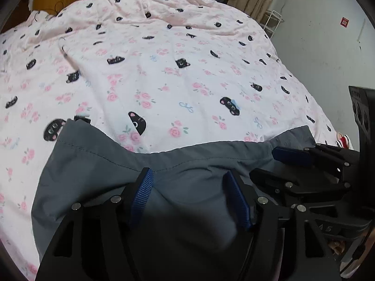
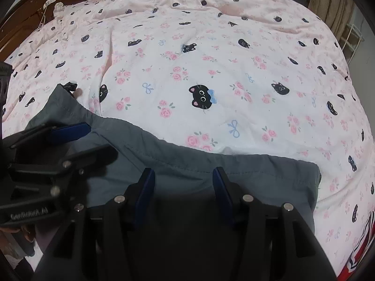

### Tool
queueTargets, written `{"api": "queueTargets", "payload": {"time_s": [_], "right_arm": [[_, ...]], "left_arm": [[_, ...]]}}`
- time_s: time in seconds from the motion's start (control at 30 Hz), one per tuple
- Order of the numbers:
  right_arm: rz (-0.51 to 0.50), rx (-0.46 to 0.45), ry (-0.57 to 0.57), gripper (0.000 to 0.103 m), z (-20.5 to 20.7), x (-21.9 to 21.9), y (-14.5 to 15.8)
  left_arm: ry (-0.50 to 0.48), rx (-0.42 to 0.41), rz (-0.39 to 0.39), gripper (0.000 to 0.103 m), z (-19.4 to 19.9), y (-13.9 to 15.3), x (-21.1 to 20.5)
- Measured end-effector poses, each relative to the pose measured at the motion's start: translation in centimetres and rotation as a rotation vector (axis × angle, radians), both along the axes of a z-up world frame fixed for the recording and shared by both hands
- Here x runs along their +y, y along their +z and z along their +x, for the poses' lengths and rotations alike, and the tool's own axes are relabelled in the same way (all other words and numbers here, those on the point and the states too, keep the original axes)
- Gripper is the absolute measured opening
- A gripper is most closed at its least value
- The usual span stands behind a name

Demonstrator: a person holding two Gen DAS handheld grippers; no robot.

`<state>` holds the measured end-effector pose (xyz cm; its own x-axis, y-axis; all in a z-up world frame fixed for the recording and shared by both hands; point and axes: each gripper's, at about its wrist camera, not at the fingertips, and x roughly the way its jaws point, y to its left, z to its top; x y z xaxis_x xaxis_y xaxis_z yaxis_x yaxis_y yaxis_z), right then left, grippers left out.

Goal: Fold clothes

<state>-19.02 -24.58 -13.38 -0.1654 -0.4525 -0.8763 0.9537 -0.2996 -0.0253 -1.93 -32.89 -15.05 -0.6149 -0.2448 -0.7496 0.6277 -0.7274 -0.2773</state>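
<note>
A grey garment lies flat at the near edge of a bed, its stitched hem facing the far side. A small black piece sits at its far left corner. My left gripper hovers over the garment's middle, open, with a soft bulge of cloth between its blue pads but not pinched. My right gripper stands open over the garment's right part, close beside the left one. Each gripper shows in the other's view: the right gripper and the left gripper.
The bed wears a pink bedspread printed with roses and black cats. A wire hanger lies on it far left. A white rack stands by the wall, a wooden headboard far left, a red-and-white item lower right.
</note>
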Motion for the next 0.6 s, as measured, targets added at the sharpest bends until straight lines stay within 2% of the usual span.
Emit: {"api": "queueTargets", "payload": {"time_s": [0.2, 0.33, 0.5, 0.6], "right_arm": [[-0.172, -0.076, -0.064, 0.053, -0.2, 4.2, 4.7], [-0.256, -0.084, -0.086, 0.054, 0.5, 7.7, 7.2], [-0.265, -0.038, -0.071, 0.054, 2.8, 9.5, 7.2], [-0.260, -0.052, -0.070, 0.054, 3.6, 9.9, 6.3]], "left_arm": [[0.067, 0.078, 0.032, 0.060, 3.8, 3.0, 0.9], [0.069, 0.100, -0.010, 0.060, 5.9, 4.6, 3.2], [0.030, 0.102, -0.057, 0.060, 5.9, 4.9, 6.2], [0.022, 0.079, -0.083, 0.060, 5.1, 4.2, 7.3]]}}
